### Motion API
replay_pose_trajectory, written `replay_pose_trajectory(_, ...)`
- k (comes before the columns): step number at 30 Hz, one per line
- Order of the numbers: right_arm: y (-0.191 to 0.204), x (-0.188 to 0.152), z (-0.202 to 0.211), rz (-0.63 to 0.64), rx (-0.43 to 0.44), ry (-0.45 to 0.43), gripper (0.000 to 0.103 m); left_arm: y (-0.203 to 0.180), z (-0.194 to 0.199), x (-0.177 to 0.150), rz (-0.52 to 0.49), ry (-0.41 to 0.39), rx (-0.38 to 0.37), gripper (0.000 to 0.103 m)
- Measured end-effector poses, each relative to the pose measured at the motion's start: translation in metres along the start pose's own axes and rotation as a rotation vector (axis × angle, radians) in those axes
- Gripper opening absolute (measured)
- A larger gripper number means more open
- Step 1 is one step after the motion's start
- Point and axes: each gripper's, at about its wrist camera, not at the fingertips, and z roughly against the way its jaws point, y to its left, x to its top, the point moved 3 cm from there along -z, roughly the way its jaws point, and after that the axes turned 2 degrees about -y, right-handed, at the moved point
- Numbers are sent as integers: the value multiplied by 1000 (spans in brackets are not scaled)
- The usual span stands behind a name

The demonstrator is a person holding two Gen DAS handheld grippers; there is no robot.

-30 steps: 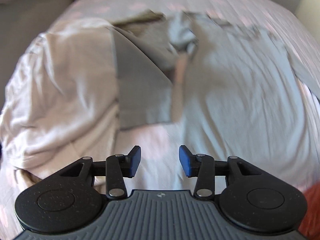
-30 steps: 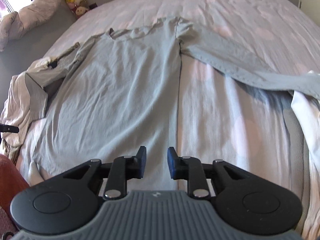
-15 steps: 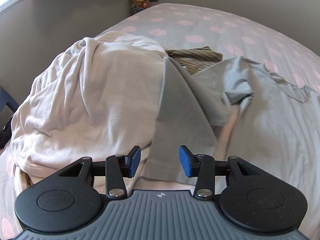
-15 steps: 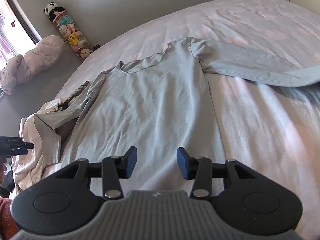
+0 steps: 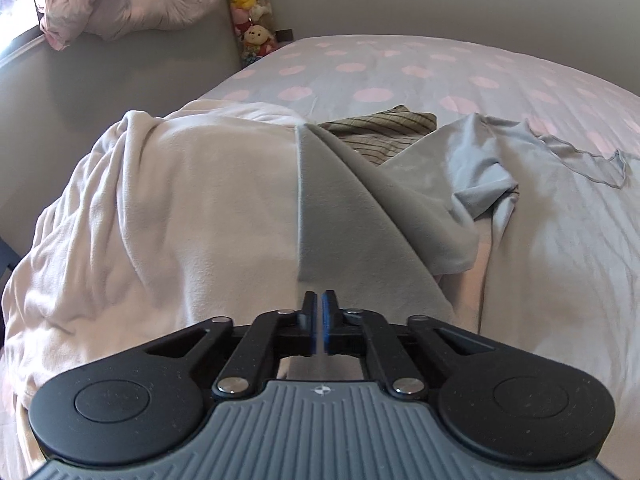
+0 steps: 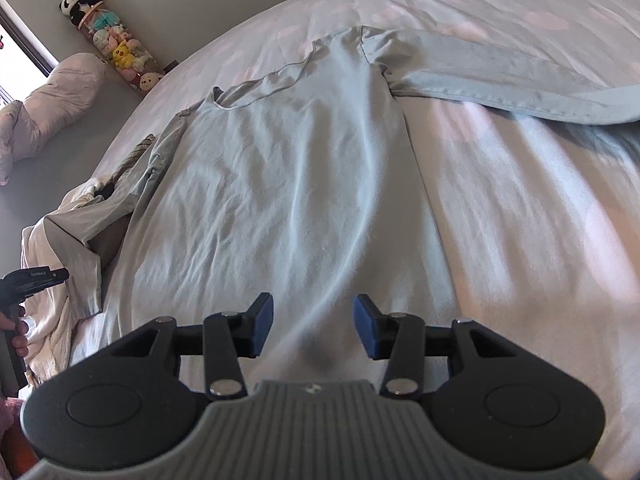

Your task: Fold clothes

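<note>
A pale grey long-sleeved shirt (image 6: 300, 180) lies flat on the bed, neck at the far end. One sleeve (image 5: 340, 220) is draped over a heap of cream cloth, and my left gripper (image 5: 319, 296) is shut at its cuff edge, with a thin sliver of cloth between the pads. The right wrist view shows that gripper (image 6: 36, 280) at the far left, beside the cuff. The other sleeve (image 6: 500, 80) stretches out to the right. My right gripper (image 6: 314, 320) stands open just above the shirt's lower body, nothing between its fingers.
A cream garment (image 5: 180, 220) is heaped at the bed's left edge, with a striped olive garment (image 5: 384, 128) behind it. The sheet (image 5: 440, 72) is grey with pink dots. Plush toys (image 5: 250, 12) and a pink bundle (image 5: 128, 0) sit by the wall. A hand (image 6: 16, 332) holds the left gripper.
My left gripper came down to the sleeve's cuff and its jaws closed. My right gripper opened wider and sank toward the shirt's lower body.
</note>
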Motion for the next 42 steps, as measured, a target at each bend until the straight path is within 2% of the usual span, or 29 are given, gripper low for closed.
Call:
replay_pose_trajectory(5,-2,-1,-3,-8,-6,16,48,-1,0,-2,17,10,-43,0)
replay_pose_trajectory(18,-6,-1,-3,-36,8,14,48,-5,27,15,38,-92,-71,0)
replay_pose_trajectory(26,-7,0,-2,-61,34,-2,48,-13,38,18,7,-75,-89,0)
replay_pose_trajectory(27,-8,0,-2,-66,38,-4,48,-12,37,17,8,-78,-72,2)
replay_pose_trajectory(29,-9,0,-2,-75,44,-7,48,-7,34,14,12,-77,-35,17)
replay_pose_trajectory(30,-10,0,-2,-79,47,-7,48,-4,31,13,15,-74,-15,30)
replay_pose_trajectory(31,-10,0,-2,-81,51,-6,48,-2,29,11,19,-71,5,38)
replay_pose_trajectory(33,-10,0,-2,-83,57,-5,48,3,24,8,27,-62,36,46)
replay_pose_trajectory(38,-10,1,-3,-90,61,-3,48,3,10,-1,2,-24,95,53)
replay_pose_trajectory(42,-10,1,-4,-92,62,0,48,-7,-1,-8,-34,-4,49,53)
